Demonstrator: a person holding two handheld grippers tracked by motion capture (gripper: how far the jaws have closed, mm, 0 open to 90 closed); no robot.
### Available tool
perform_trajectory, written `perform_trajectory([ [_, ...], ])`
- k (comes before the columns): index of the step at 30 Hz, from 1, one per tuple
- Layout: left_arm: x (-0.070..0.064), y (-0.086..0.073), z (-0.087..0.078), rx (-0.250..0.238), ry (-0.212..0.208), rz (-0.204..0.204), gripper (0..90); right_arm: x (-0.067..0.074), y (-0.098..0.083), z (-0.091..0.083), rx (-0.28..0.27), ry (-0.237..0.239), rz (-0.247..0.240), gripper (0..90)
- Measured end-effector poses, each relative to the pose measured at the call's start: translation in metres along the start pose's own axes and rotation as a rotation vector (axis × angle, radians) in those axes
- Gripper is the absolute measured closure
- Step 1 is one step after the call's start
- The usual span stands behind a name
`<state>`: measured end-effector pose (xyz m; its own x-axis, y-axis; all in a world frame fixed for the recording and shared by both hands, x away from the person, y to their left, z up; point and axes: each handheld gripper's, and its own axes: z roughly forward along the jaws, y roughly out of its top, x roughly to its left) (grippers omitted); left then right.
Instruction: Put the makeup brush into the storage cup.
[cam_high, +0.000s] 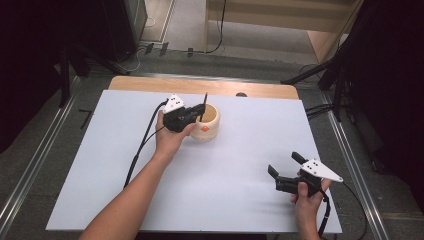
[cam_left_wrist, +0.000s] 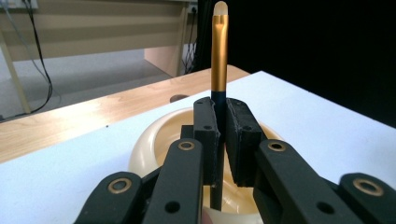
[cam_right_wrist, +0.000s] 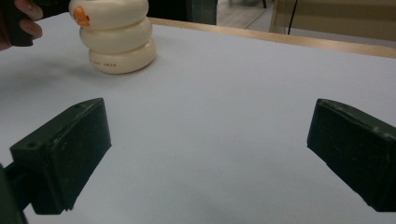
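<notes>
Left gripper (cam_left_wrist: 218, 135) jaws clamp pen (cam_left_wrist: 219, 56) over holder (cam_left_wrist: 154, 140)

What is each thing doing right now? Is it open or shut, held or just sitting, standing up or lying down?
Left gripper: shut on the pen, above the cup.
Pen: held upright, its lower end down inside the cup.
Cup: cream, standing upright on the table, open at the top.
Right gripper: open, holding nothing, off to the side.
Table: white top, bare in the middle.
</notes>
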<state>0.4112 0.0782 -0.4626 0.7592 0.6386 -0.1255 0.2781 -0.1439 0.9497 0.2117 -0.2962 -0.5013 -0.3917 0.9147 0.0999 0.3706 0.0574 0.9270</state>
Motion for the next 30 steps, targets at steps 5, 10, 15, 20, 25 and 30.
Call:
perform_trajectory([
  [5, 0.0, 0.0, -0.001, 0.016, 0.0, 0.002, 83.5, 0.0, 0.0, 0.0, 0.002, 0.0, 0.001, 0.0],
  [10, 0.001, 0.002, -0.003, 0.011, -0.006, 0.006, 81.6, 0.0, 0.0, 0.0, 0.0, -0.001, 0.002, 0.0],
  [15, -0.001, 0.006, -0.007, -0.011, -0.025, 0.008, 71.8, 0.0, 0.0, 0.0, 0.001, -0.001, 0.002, 0.0],
  [20, -0.001, 0.009, -0.012, 0.001, -0.04, -0.011, 60.4, 0.0, 0.0, 0.0, 0.001, -0.002, 0.005, 0.0],
  [25, -0.002, 0.013, -0.019, 0.006, -0.063, -0.034, 43.8, -0.001, 0.0, 0.0, 0.001, -0.002, 0.003, 0.0],
  [30, -0.003, 0.015, -0.029, -0.009, -0.074, -0.058, 20.7, -0.001, 0.0, 0.0, -0.002, 0.001, 0.005, 0.0],
])
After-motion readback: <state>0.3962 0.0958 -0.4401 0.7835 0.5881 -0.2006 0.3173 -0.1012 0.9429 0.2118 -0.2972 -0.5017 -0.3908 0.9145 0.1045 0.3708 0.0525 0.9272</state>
